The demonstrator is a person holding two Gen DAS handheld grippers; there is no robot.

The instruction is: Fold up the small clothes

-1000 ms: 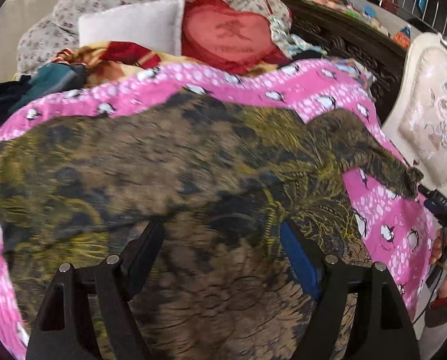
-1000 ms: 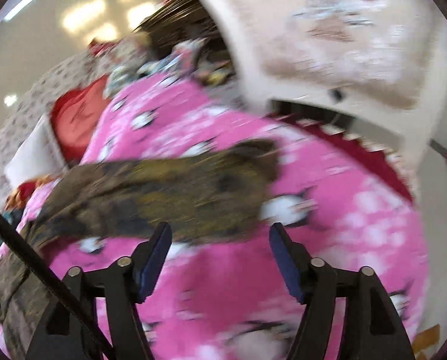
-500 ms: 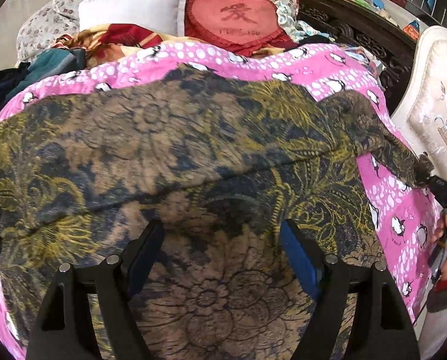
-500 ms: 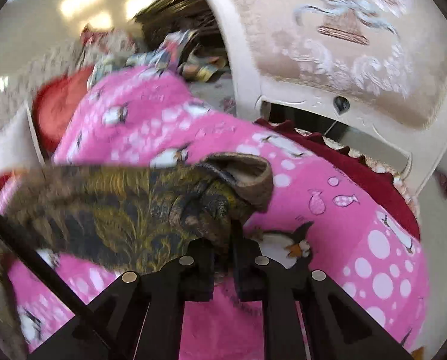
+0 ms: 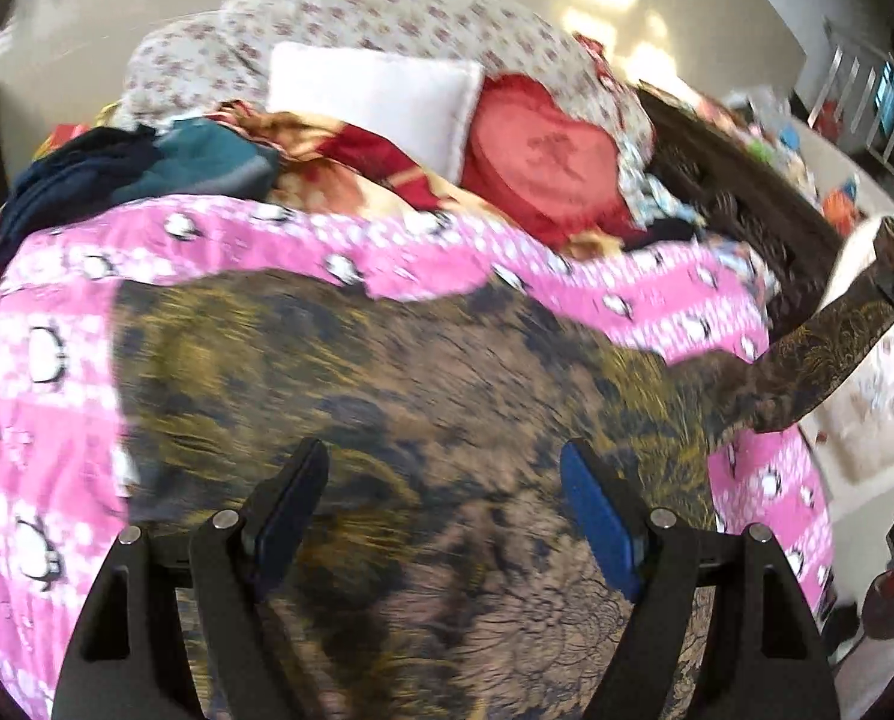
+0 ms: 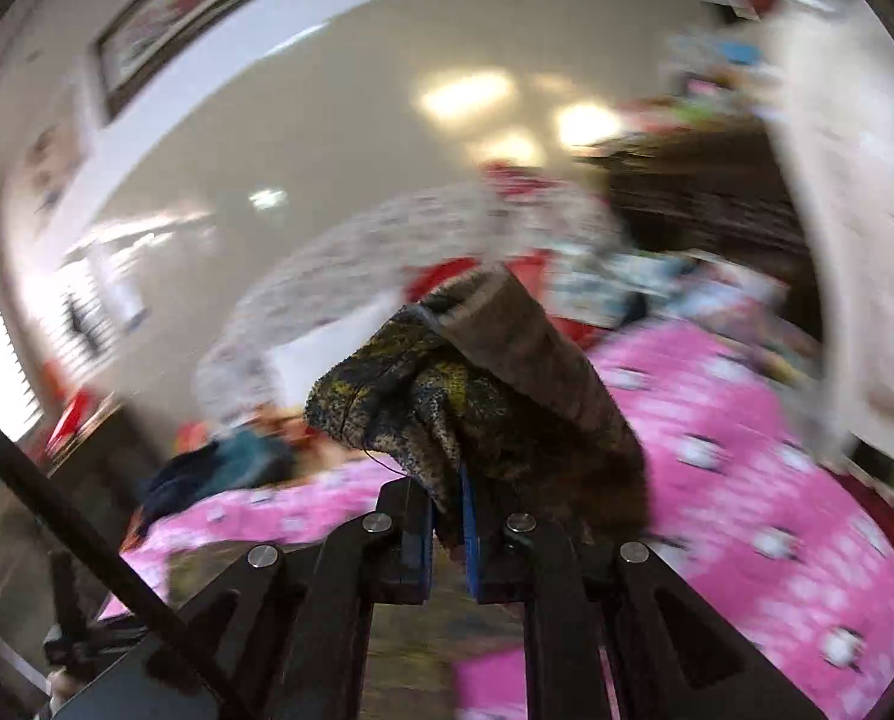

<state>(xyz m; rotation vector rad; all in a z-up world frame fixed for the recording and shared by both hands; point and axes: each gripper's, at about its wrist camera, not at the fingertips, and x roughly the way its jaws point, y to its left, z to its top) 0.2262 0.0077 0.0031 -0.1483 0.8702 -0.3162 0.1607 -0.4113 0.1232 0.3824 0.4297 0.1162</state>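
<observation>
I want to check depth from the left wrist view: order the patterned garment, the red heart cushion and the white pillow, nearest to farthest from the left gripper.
1. Patterned garment, directly under the left gripper.
2. Red heart cushion, beyond, right.
3. White pillow, behind the cushion, centre.

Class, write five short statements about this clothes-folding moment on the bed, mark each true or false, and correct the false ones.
1. The right hand-held gripper is shut on a sleeve of the brown-and-gold patterned garment. True.
2. The left hand-held gripper grips the garment's hem. False: it is open above the cloth, holding nothing.
3. The garment lies on a pink penguin-print blanket. True.
4. The heart-shaped cushion is blue. False: it is red.
5. The sleeve lies flat on the blanket. False: it is lifted clear of it.
</observation>
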